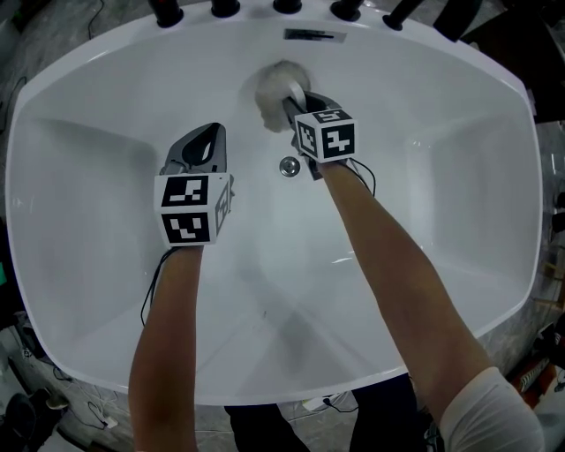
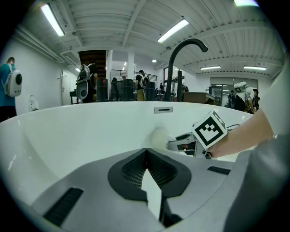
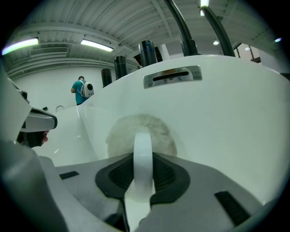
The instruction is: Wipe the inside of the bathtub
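Note:
A white bathtub point(image 1: 106, 265) fills the head view. My right gripper point(image 1: 291, 104) is shut on the white strap handle point(image 3: 142, 163) of a round fluffy wiping pad point(image 1: 281, 86), which presses against the tub's far wall below the overflow slot point(image 1: 313, 35). In the right gripper view the pad point(image 3: 141, 134) lies flat on the white wall just under the slot point(image 3: 172, 76). My left gripper point(image 1: 205, 141) hovers over the tub floor to the left, shut with nothing between its jaws. From the left gripper view the pad point(image 2: 159, 136) and the right gripper's marker cube point(image 2: 209, 129) show ahead to the right.
The drain point(image 1: 289, 165) sits in the tub floor between the two grippers. Dark tap fittings point(image 1: 225, 7) line the far rim, and a curved black spout point(image 2: 181, 59) rises behind it. People stand in the hall beyond point(image 2: 10, 81). Cables lie on the floor by the near rim point(image 1: 97, 415).

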